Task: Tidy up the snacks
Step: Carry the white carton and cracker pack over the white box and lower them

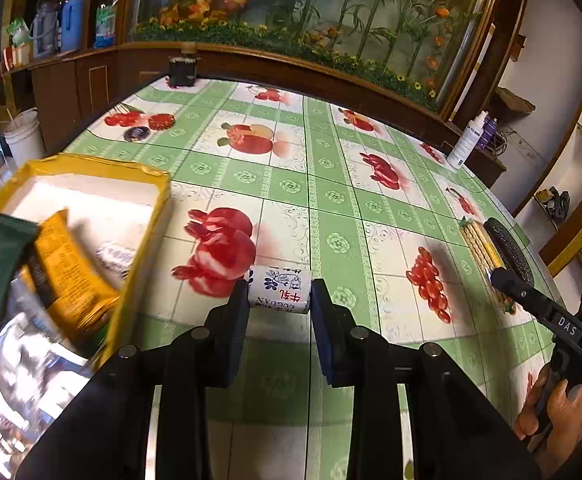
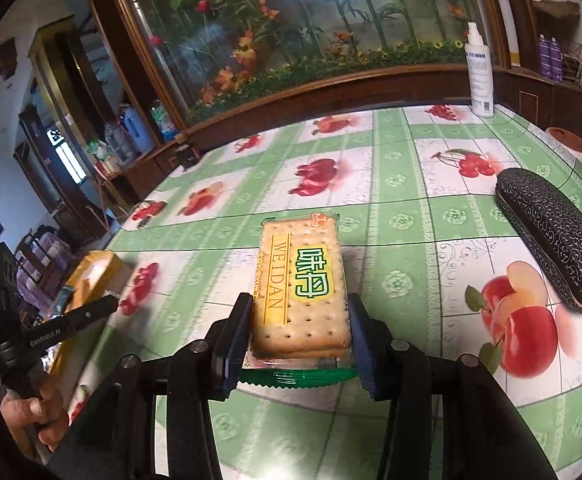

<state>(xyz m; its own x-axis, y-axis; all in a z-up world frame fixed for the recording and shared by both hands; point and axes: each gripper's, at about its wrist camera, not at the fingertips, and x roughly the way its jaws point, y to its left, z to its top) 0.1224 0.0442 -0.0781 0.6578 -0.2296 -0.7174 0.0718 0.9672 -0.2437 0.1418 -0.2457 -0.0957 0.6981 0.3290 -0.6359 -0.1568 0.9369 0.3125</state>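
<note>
Left wrist view: left gripper (image 1: 279,292) pinches a small white candy roll (image 1: 279,289) with blue print, pads on its two ends, held above the fruit-print tablecloth (image 1: 331,184). Yellow box (image 1: 91,168) sits just to its left, already loaded with snack packs; that side of the frame is smeared.

Right wrist view: right gripper (image 2: 297,328) clamps the cracker pack (image 2: 301,280) by its long edges near the rear end, most of the pack sticking out forward past the pads.

Risks, as judged:
- Candy roll is held only end to end on a short round body. It could pivot or squirt out if jolted, or clip the box wall on the way in.
- Cracker pack is cantilevered, so a fast swing may tip it down or slide it in the film wrapper. Squeezing harder risks cracking the crackers.
- Box is already crowded, and both hands heading to one opening could collide.

View differences:
- Only the left wrist view shows the box contents and free space. In the right wrist view the box is a blurred corner behind the other tool.
- Only the right wrist view shows the dark glasses case (image 2: 555,240) in full and the spray bottle (image 2: 479,72) clearly. From the left, the cracker pack is a sliver beside the case.
</note>
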